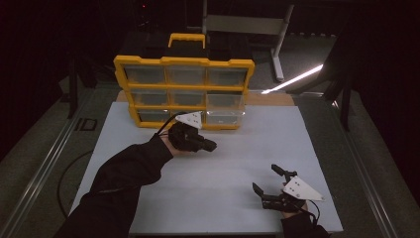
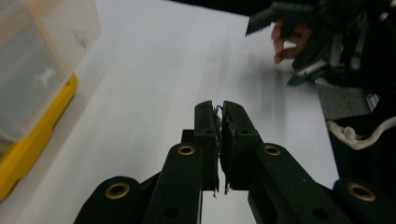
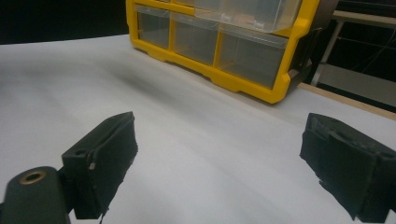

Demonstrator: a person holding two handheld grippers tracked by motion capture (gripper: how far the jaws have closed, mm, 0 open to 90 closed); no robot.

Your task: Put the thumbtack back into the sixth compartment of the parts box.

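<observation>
Drawer (image 1: 225, 117) at the organiser's (image 1: 184, 91) bottom right stands pulled out a little, clear plastic proud of the yellow frame, at the far edge of the white worktop (image 1: 218, 168). I have the left gripper (image 1: 208, 145) just in front of it, jaws pressed together on nothing; its own view shows the pads (image 2: 208, 135) meeting over bare board. The right gripper (image 1: 271, 184) sits near the near right corner, jaws spread wide and empty. To work that drawer well, I judge I should part the left jaws first, come in level at its front lip, and steady the frame with the right so nothing slides
</observation>
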